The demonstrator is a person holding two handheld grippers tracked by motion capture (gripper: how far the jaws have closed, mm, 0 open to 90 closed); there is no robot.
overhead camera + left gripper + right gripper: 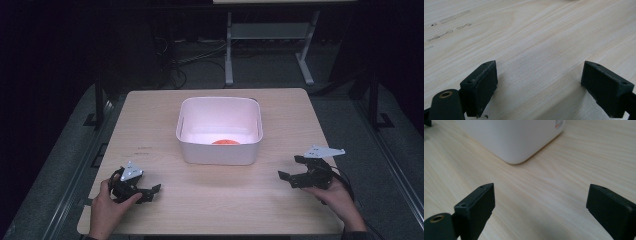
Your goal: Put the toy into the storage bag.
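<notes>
Dark room, grey floor (280, 75), white table frame (270, 35) behind. Light wood table (215, 200), faint marks (451, 17). White bin (219, 131) at centre, orange object (226, 142) inside. Left gripper (150, 192) and right gripper (287, 167) flank bin, jaws spread, empty.

Overhead camera, two close table-level (210, 192) ones
</notes>
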